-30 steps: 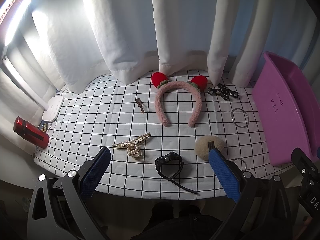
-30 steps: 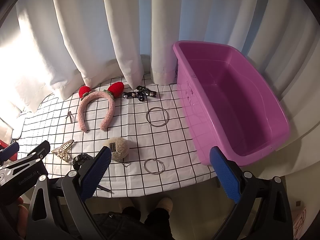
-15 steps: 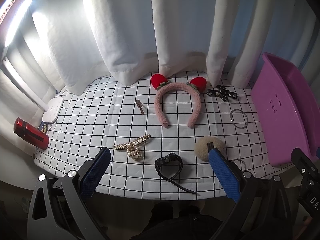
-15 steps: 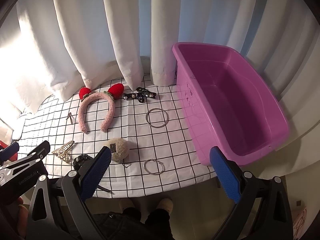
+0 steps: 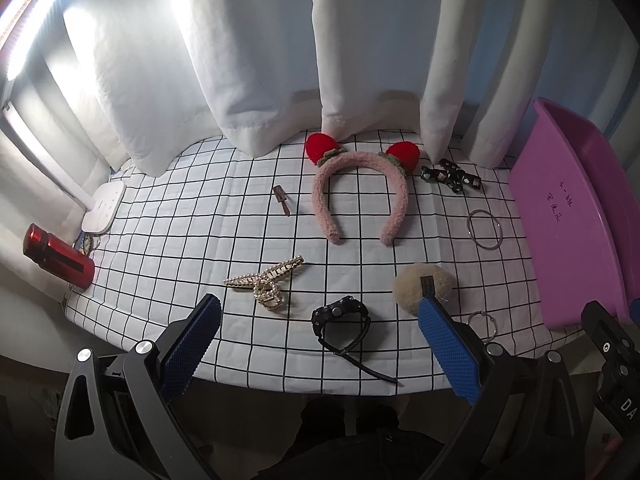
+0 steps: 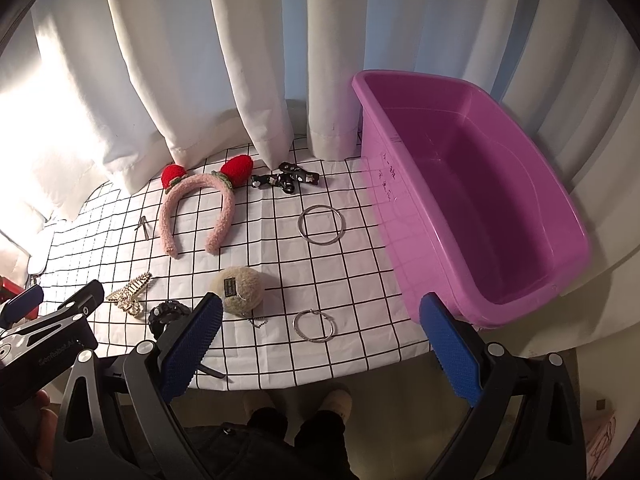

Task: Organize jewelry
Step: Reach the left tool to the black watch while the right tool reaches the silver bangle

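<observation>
White curtains back your checked table [image 5: 168,240]. Both grippers, left gripper [image 5: 316,340] and right gripper [image 6: 320,340], hang wide and empty. Thin hoops [image 6: 314,327] lie flat; your pads may skid off them.

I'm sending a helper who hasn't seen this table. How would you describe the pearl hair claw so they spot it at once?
Start at the grid-patterned tablecloth and find the pink headband with red ears near the curtain. Come toward the near edge, leftward: the pearl hair claw lies left of the black watch. It alone is gold with pearl rows.
</observation>
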A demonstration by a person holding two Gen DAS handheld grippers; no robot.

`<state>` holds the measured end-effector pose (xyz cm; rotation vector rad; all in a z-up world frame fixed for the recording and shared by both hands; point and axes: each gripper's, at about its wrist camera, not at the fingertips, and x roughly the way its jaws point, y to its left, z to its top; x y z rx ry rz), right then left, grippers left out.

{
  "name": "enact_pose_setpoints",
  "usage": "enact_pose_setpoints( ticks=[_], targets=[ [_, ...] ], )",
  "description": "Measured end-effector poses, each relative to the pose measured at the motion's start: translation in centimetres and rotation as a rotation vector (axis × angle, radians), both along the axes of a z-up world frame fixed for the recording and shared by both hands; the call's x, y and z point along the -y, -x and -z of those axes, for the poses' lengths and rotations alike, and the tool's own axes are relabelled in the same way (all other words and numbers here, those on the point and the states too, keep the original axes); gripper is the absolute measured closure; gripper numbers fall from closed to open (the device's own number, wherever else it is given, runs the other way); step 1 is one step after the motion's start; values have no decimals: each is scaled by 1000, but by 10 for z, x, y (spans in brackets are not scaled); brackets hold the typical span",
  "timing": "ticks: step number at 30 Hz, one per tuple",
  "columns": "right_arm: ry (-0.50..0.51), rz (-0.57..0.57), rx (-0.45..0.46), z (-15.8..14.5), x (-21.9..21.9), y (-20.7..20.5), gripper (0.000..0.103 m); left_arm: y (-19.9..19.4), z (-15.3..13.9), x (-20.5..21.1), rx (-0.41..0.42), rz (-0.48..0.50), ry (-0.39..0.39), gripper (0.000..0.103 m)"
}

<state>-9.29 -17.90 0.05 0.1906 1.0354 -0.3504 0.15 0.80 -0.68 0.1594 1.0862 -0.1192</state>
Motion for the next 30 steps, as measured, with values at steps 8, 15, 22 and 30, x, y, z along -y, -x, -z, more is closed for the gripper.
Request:
enact_pose_setpoints(
  ticks=[8, 15, 22, 30],
  targets=[
    [-33, -60, -36, 42, 0, 0, 9, -7, 38, -33, -76, -81, 49, 6],
    [-102, -107, -105, 99, 1, -3, 9, 0, 89, -69, -110, -141, 79, 6],
    [-71, -156, -137, 144, 5, -12, 9, 7, 130, -77, -118, -134, 82, 6],
    [-48, -186, -171, 179, 11, -23, 9, 5, 152, -41, -122, -45, 103, 6]
  ],
)
